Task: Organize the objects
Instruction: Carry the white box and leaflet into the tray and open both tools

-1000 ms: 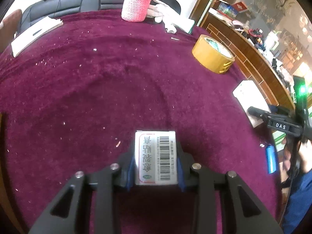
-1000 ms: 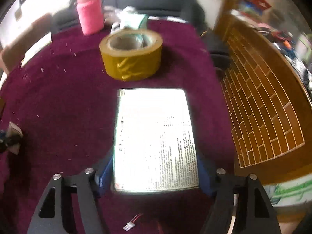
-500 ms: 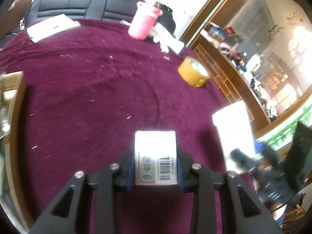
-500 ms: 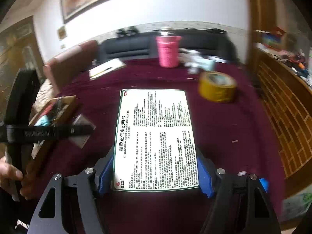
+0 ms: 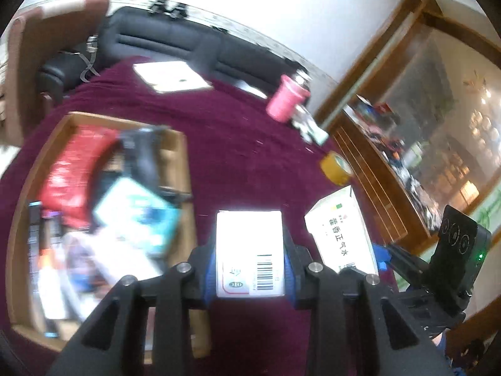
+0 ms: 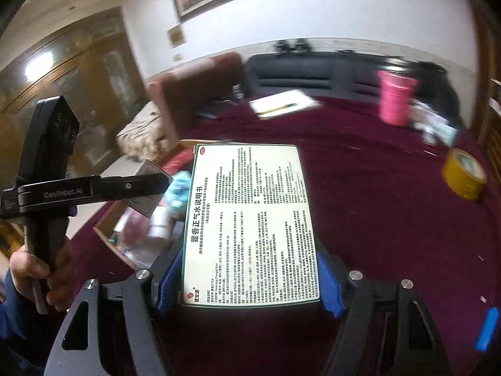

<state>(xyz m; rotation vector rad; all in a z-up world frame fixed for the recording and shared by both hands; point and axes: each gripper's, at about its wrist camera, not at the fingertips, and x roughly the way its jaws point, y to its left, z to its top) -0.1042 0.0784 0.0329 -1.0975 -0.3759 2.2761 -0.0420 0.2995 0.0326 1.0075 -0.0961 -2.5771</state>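
Observation:
My left gripper [image 5: 250, 269] is shut on a small white barcode box [image 5: 250, 250], held above the maroon tablecloth beside a wooden tray [image 5: 184, 169] full of blurred items. My right gripper [image 6: 249, 285] is shut on a large white medicine box [image 6: 250, 222] with printed text; the same box shows in the left wrist view [image 5: 339, 232] just right of the small box. In the right wrist view the left gripper [image 6: 156, 185] holds its small box over the tray [image 6: 108, 219].
A yellow tape roll [image 6: 463, 175], a pink knitted cup [image 6: 395, 101] and a white notebook [image 6: 283, 103] sit on the table. A blue item [image 6: 485, 329] lies at front right. A black sofa [image 5: 188, 47] and a wooden cabinet [image 5: 375, 169] border the table.
Both grippers have lifted and swung left toward the wooden tray, each still holding its box. The tray has come into view under the left gripper.

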